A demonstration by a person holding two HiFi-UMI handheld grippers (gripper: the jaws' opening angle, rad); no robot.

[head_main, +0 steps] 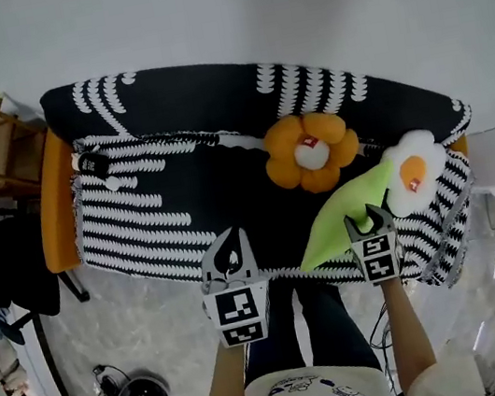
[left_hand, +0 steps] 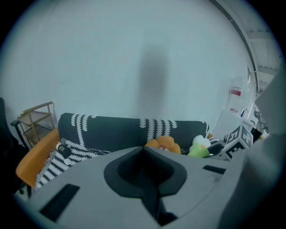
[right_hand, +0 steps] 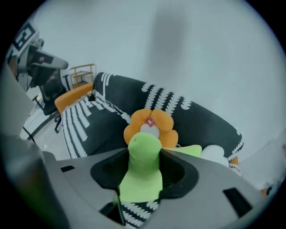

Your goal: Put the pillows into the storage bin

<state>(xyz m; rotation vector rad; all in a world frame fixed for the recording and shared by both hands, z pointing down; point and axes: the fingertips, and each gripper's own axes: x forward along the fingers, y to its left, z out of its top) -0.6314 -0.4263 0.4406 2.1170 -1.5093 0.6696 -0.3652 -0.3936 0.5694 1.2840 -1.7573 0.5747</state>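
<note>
Gripping the green pillow (head_main: pixel 334 229) with our right gripper (head_main: pixel 368 215); left gripper (head_main: pixel 229 241) closed, empty; orange pillow (head_main: pixel 312 152) just beside on the sofa (head_main: pixel 166 112).

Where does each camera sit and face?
Head view: head-mounted, steeply down at sofa; forearms, legs, left claw, right claw show.
Left gripper view: on left claw, toward sofa back; closed empty jaws.
Right gripper view: on right claw, toward orange flower pillow; jaws pinch green-stemmed pillow.
Shared: all three show the orange flower pillow.
</note>
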